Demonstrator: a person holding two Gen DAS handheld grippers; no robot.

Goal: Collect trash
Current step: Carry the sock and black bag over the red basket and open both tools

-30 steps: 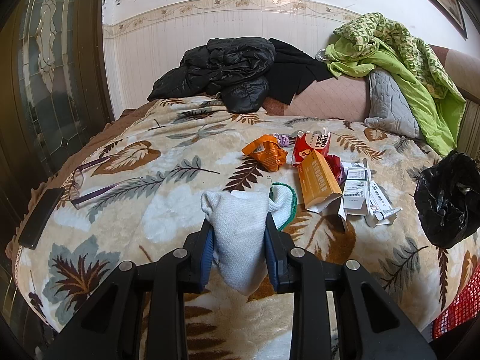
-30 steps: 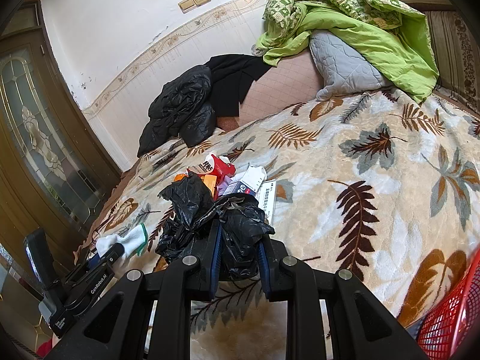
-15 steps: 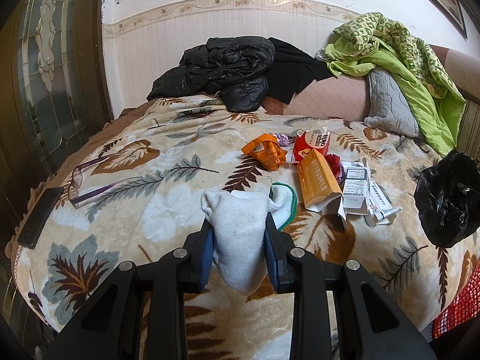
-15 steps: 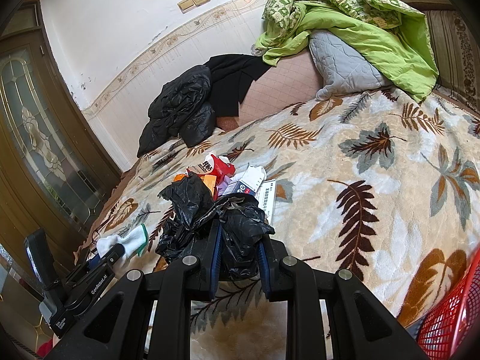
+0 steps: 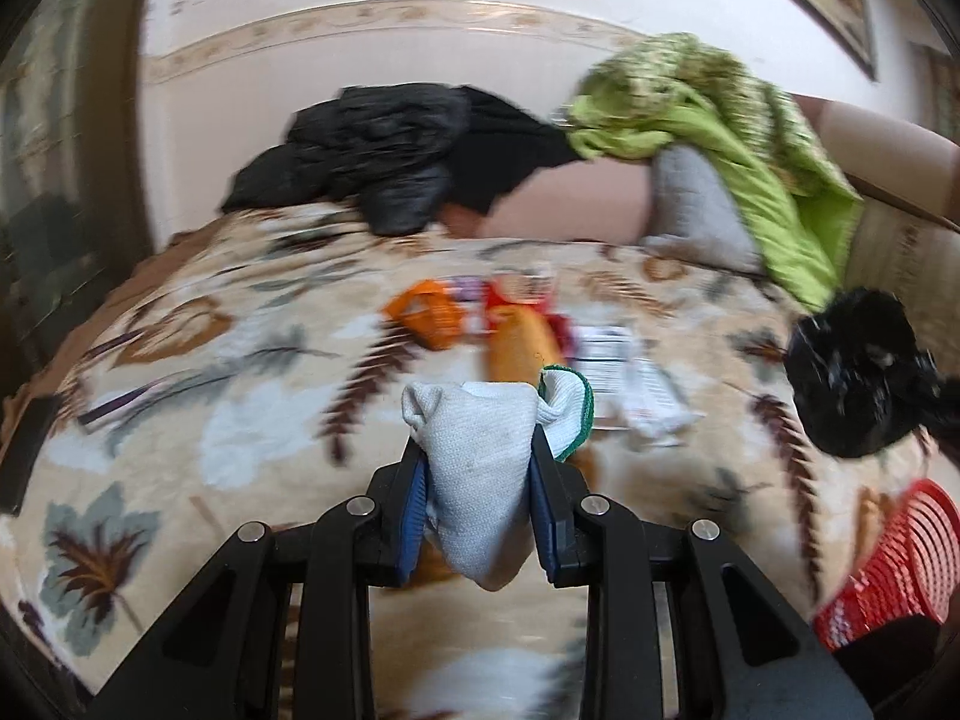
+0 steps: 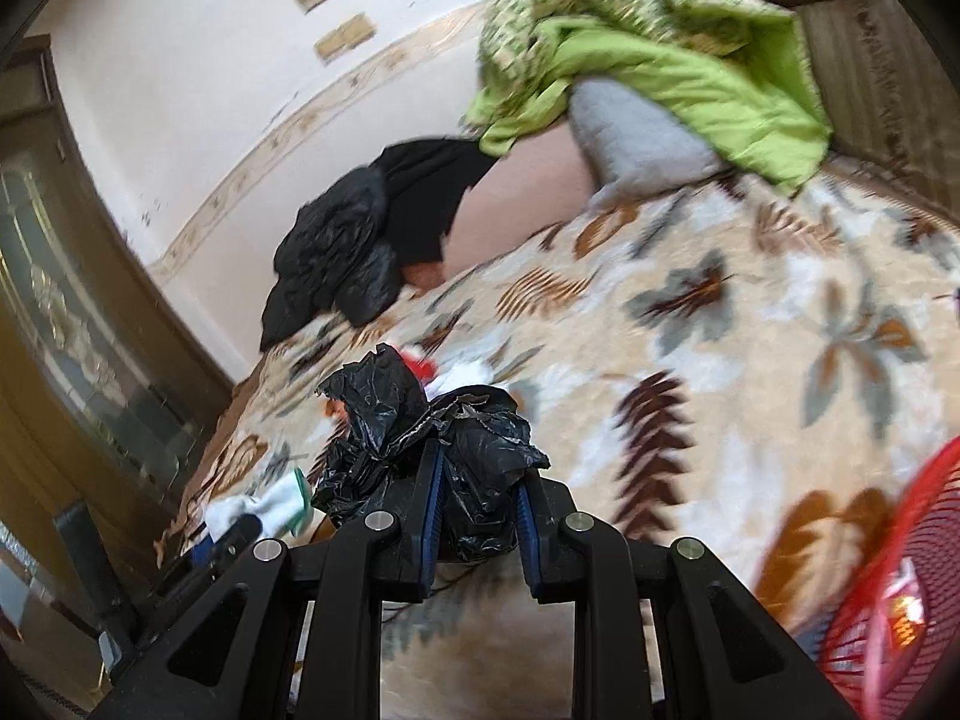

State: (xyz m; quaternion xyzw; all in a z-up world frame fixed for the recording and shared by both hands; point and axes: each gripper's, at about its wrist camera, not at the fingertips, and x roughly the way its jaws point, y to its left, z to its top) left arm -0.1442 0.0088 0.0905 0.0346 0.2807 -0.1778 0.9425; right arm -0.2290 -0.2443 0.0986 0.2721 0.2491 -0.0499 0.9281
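A knitted white cloth glove with a green cuff looked soft and matt. The black bag was thin, crinkled, glossy plastic. The leaf-print blanket was plush fleece, the red basket ribbed plastic mesh.

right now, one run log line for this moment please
left gripper: shut on white glove | right gripper: shut on black trash bag | wrappers: on blanket

Each tool is matte black plastic: the left tool and the right tool have angular linkage arms with triangular cutouts, round silver pivot screws and blue pads lining the two fingers.
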